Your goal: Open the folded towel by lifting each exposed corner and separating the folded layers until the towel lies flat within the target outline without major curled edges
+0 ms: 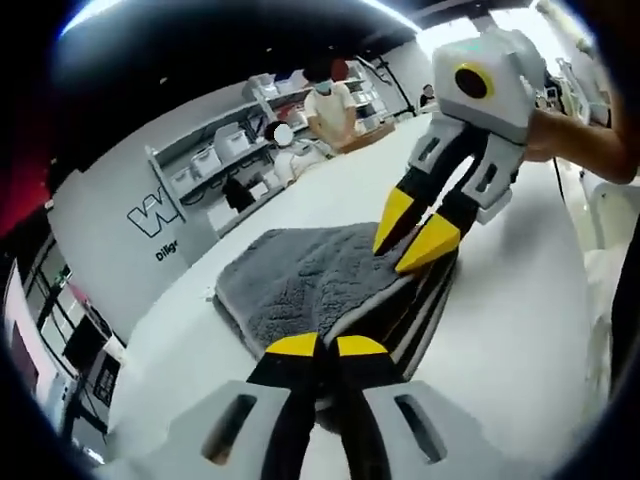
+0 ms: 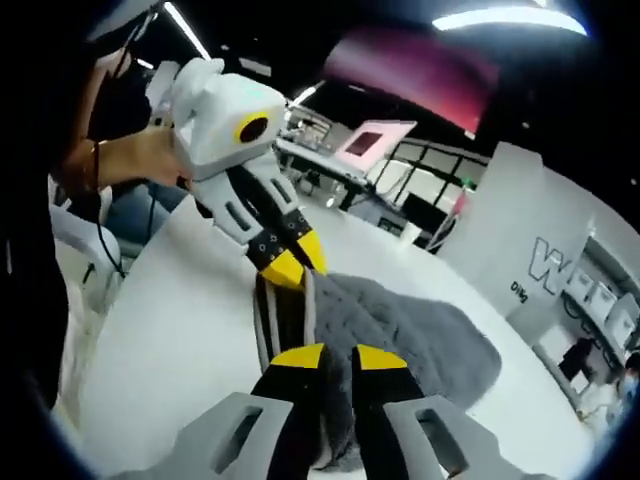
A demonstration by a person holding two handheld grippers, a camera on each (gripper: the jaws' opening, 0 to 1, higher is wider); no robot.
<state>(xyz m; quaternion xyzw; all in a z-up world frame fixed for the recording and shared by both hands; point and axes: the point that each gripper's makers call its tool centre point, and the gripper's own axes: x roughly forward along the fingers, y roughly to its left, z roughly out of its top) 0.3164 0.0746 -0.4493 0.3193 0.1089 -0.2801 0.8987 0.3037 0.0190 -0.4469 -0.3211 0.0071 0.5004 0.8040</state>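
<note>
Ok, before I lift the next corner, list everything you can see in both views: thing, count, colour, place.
towel: one, grey with dark and light striped edge, folded, lying on the table between the two grippers
table: one, white, under the towel
shelving: one run, grey with pale boxes, along the far wall in the left gripper view
bystander: one, light top, standing by the shelving
wall panel: one, grey with white lettering, behind the table
left gripper: one, grey with yellow tips, jaws together at the towel's near edge
right gripper: one, grey with yellow tips, jaws slightly apart at the striped edge
hand: one, holding the left gripper
</note>
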